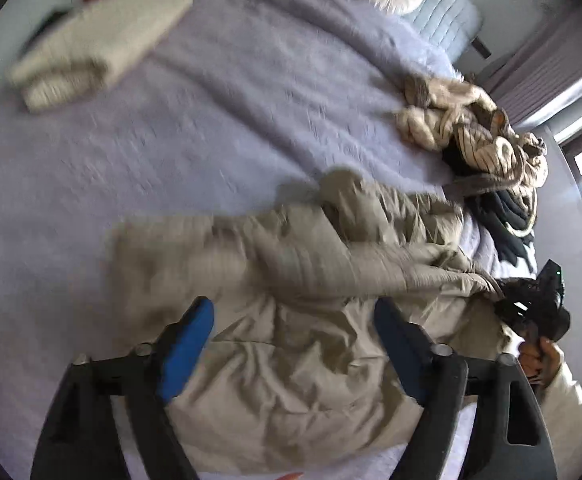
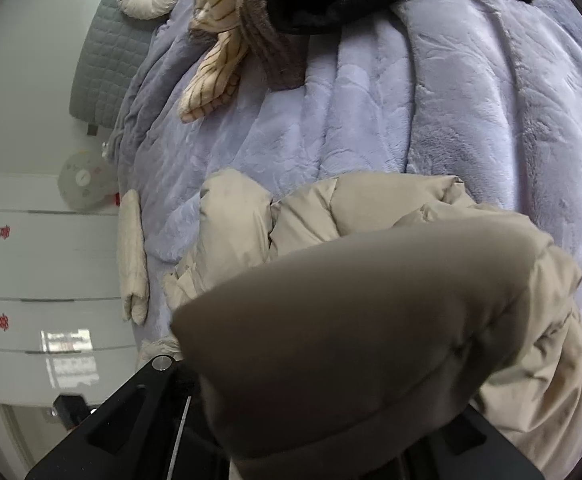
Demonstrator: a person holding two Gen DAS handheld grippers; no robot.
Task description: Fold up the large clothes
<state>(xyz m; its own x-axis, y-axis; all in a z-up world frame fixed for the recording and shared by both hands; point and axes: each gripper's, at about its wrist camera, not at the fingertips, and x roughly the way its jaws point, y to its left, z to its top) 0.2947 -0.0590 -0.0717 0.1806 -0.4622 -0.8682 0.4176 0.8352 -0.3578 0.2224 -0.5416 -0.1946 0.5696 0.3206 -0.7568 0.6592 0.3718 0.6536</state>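
Beige quilted fabric fills the view just ahead of both cameras: a large padded jacket (image 1: 291, 320) lies crumpled on the near part of the bed (image 1: 211, 120), which is covered in a lilac plush blanket. The left gripper (image 1: 293, 324) hovers over the jacket's smooth lining side with its jaws spread wide and nothing between the blue pads; whether they touch the cloth cannot be told through the blur. The right gripper (image 2: 331, 420) is almost wholly hidden behind a thick bulge of the same jacket that rises straight out of its jaws, which read as closed down on that fold.

Judging by the puffed channels and deep creases, the jacket is soft and bulky rather than heavy, and will spring back rather than hold a crease. Its shell looks smooth, so a shallow pinch of the padding could slip; a seam, hem or cuff edge is probably the surer hold, taken deep enough to gather both layers. One quilted sleeve (image 1: 371, 208) lies away from the body towards a heap of unfolded clothes (image 1: 487, 148). A cream folded garment (image 1: 99, 48) rests well apart at the far side.
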